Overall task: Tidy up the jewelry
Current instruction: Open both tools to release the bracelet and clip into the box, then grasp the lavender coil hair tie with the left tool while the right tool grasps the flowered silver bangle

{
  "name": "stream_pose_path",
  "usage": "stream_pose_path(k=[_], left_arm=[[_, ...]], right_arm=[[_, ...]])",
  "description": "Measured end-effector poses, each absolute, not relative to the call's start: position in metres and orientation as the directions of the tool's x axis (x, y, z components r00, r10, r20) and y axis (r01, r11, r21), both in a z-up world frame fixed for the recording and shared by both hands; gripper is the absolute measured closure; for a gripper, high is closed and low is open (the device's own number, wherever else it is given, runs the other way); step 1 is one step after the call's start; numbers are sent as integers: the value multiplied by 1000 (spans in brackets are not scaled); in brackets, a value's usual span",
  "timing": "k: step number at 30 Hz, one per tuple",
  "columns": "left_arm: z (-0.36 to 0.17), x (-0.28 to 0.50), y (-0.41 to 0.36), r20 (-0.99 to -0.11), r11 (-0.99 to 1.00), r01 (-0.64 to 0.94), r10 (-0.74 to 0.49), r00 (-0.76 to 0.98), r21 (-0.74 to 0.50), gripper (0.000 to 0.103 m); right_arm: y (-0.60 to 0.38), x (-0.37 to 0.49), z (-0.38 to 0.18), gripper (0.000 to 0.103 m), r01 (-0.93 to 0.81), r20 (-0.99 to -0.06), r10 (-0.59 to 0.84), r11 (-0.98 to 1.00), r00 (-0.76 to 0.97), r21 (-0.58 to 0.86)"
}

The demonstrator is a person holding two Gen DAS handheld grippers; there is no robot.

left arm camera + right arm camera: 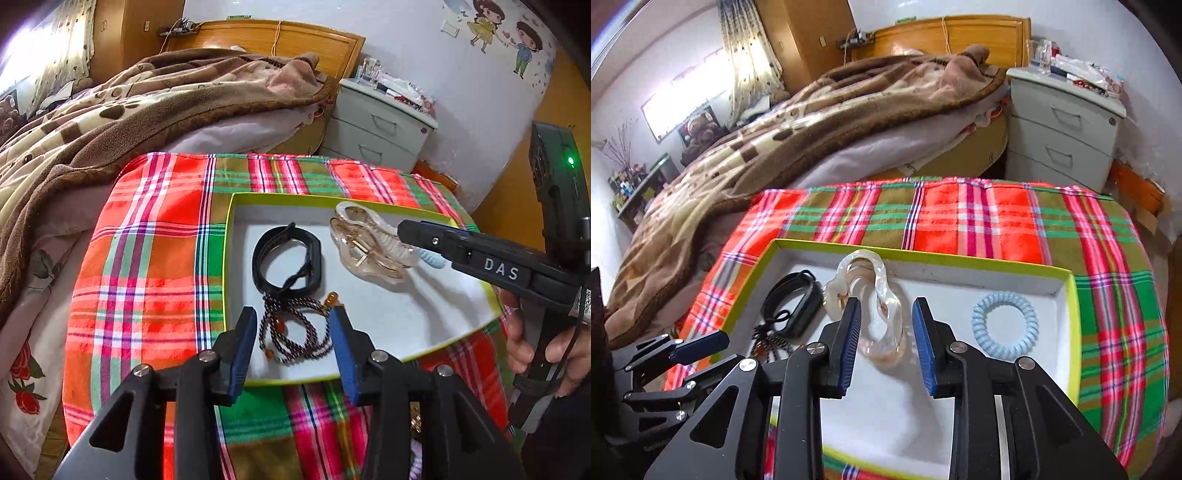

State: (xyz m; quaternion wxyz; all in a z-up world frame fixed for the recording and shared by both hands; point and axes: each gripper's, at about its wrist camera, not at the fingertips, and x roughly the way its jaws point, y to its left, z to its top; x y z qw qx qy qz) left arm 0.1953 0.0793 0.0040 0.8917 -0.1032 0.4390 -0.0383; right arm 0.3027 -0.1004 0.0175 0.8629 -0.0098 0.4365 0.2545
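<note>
A shallow white tray with a yellow-green rim [236,195] [1067,295] lies on a plaid cloth. In it lie a black wristband [288,258] [792,308], a dark beaded necklace with amber beads [295,332] [772,341], a clear amber hair claw clip [365,243] [875,295] and a light blue spiral hair tie [1006,326] [432,258]. My left gripper [293,314] is open, its fingers on either side of the necklace. My right gripper [886,308] is open around the near end of the clip; whether the pads touch it I cannot tell.
The plaid cloth [155,229] [979,218] covers a small table. A bed with a brown blanket [110,122] stands behind and to the left. A grey nightstand [376,125] [1063,125] with clutter stands at the back right.
</note>
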Motion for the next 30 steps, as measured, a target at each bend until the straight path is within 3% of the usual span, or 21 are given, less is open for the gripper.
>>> stream_pose_path(k=[14,24,30], left_arm=[[9,138,68,-754,965,24,-221,619,-263,59],[-1,113,62,-768,961,39,-244,592,-274,59],[-7,108,62,-777,958,32,-251,578,-285,59]], right_arm=[[-163,211,27,69,-409,-703,429,888,567,212],[-172,177,-2,69,-549,-696,550,794,461,263],[-157,172,-20,69,-603,-741,523,772,422,201]])
